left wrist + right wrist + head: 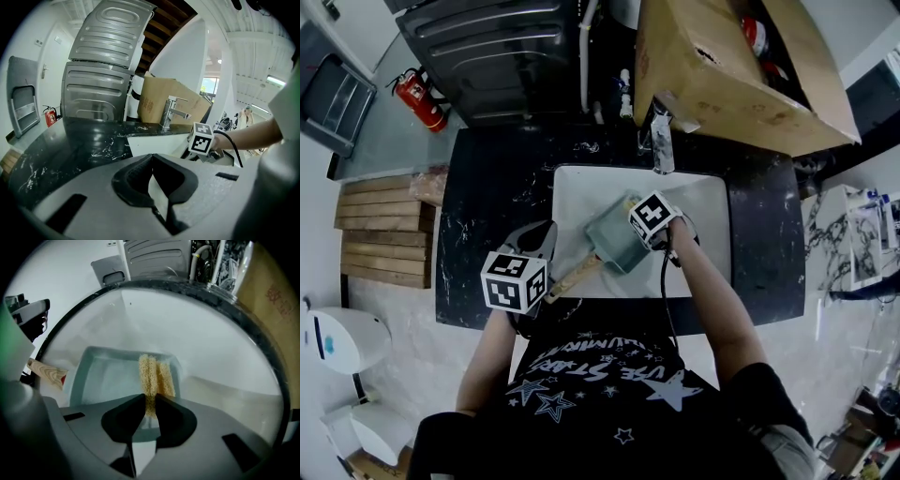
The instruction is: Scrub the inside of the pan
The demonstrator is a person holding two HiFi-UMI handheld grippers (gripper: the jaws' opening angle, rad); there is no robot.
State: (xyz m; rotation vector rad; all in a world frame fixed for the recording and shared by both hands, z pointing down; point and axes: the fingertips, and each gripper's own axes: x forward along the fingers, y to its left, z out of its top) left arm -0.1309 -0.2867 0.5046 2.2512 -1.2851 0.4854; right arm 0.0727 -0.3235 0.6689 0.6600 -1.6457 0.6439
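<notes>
Sitting in sink (712, 202): pan (614, 239); right gripper (149, 411) pinching sponge (154, 376) inside it.

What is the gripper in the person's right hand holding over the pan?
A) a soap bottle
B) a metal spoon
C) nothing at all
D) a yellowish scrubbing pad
D: in the right gripper view, the right gripper has its jaws shut on a yellowish scrubbing pad that points into the pale blue-grey pan lying in the white sink.

Glossy black veined stone forms the worktop (492, 187). The pan (110, 376) looks smooth, its handle (577, 274) wood; the scrub pad (154, 373) rough, fibrous.
</notes>
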